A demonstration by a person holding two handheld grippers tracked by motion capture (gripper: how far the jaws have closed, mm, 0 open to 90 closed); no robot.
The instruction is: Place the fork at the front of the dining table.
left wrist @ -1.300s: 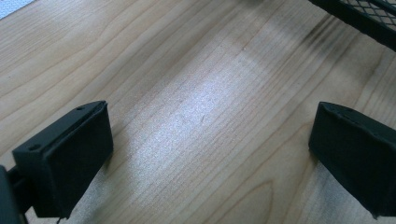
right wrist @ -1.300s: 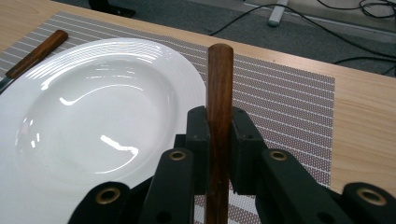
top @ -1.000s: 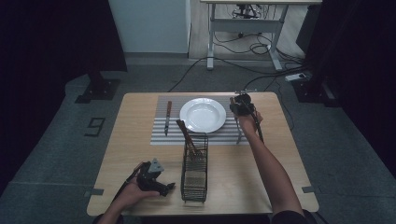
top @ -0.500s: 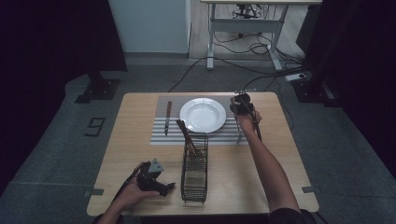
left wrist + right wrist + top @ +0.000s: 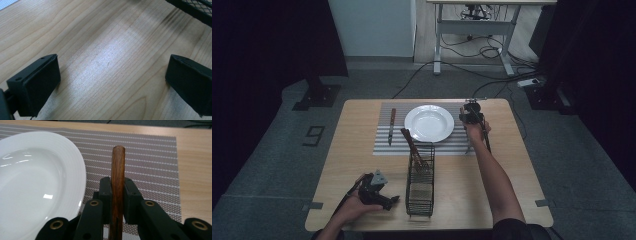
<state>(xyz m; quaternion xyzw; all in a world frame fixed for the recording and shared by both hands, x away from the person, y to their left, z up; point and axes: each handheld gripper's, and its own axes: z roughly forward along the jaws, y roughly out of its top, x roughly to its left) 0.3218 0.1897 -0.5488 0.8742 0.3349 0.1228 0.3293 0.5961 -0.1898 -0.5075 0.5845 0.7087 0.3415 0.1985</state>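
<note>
My right gripper (image 5: 118,185) is shut on a brown wooden handle (image 5: 118,162) that stands up between its jaws. It sits over the striped grey placemat (image 5: 150,157), just right of the white plate (image 5: 37,187). From above, the right gripper (image 5: 472,116) is at the plate's (image 5: 429,123) right rim. My left gripper (image 5: 388,199) rests low at the table's front left, beside the black wire basket (image 5: 420,182). In its own view the left gripper (image 5: 112,77) is open wide over bare wood, with nothing between the jaws.
A knife (image 5: 391,125) lies on the left part of the placemat (image 5: 384,145). Wooden-handled utensils (image 5: 412,146) lean out of the basket's far end. A basket corner (image 5: 197,10) shows in the left gripper view. The wooden table (image 5: 512,170) has dark floor around it.
</note>
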